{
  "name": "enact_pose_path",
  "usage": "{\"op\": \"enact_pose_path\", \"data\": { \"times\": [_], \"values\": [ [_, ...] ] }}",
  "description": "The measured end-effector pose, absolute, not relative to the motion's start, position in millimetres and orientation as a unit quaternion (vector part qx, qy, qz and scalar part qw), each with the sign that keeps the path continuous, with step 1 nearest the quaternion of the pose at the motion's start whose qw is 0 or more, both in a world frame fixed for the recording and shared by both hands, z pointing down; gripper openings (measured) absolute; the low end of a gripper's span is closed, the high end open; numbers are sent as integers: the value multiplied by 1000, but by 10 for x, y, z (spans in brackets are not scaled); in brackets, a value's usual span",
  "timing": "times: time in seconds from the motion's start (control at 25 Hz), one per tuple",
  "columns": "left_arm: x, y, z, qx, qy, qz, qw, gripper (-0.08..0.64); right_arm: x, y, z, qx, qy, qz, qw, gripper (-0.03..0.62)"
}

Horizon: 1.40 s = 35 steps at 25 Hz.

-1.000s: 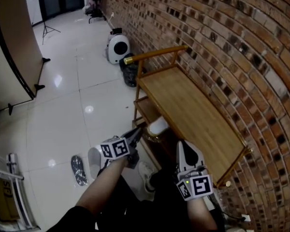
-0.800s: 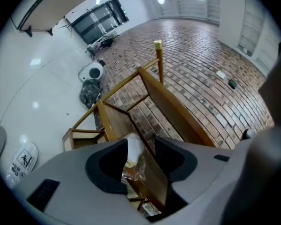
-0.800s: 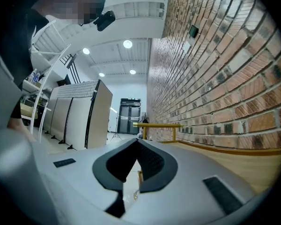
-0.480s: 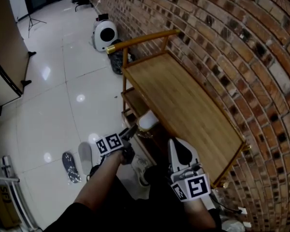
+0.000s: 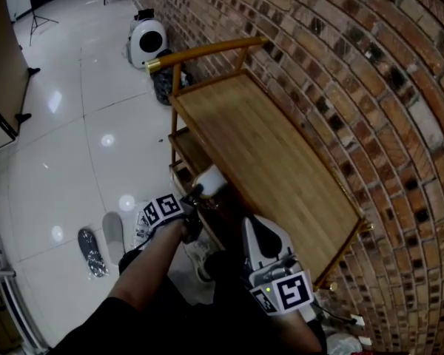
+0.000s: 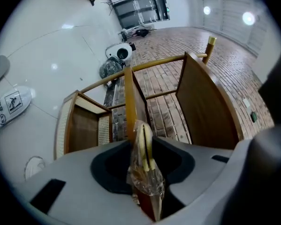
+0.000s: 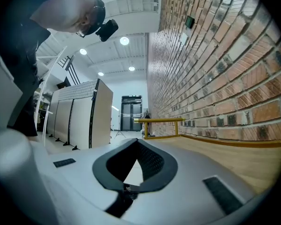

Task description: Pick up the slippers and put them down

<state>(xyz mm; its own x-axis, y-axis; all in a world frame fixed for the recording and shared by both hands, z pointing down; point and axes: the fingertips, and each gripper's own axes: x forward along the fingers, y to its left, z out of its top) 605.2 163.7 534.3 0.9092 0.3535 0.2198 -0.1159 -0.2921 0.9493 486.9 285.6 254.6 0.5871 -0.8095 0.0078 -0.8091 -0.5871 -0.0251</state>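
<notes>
Crinkling clear plastic over flat pale slippers (image 6: 145, 181), clamped by just-closing left gripper (image 6: 143, 146) jaws; right gripper (image 7: 136, 142) jaws together.

Left gripper gripping, right gripper idle.
Your left gripper (image 5: 195, 198), forearm reaching forward, has just been closing its jaws and pinches a wrapped slipper (image 6: 145, 176); your right gripper (image 5: 256, 228) points level, jaws together, empty.
</notes>
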Motion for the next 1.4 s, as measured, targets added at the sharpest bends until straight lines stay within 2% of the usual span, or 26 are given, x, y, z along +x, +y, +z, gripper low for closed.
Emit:
{"op": "enact_pose_path", "data": {
  "times": [0.04, 0.12, 0.32, 0.76, 1.04, 1.4],
  "values": [
    [6057, 1638, 5322, 777, 80, 194, 594, 94, 4869, 2849, 2551, -890, 455, -11, 9, 9],
    [6067, 1636, 5244, 774, 93, 185, 598, 67, 4874, 2832, 2561, -890, 456, -14, 10, 9],
    [5886, 1456, 5020, 765, 104, 140, 620, 61, 4819, 2735, 2554, -886, 464, -12, 18, 9],
    [4711, 426, 4410, 815, 48, 29, 577, 60, 4299, 2296, 2265, -851, 524, 16, 40, 9],
    [3815, -128, 3970, 837, -13, -42, 546, 60, 3953, 1920, 2196, -838, 544, 40, 12, 9],
    [2438, -853, 3656, 854, -96, -111, 500, 61, 3089, 1188, 2171, -785, 616, 66, -20, 9]
  ]
}}
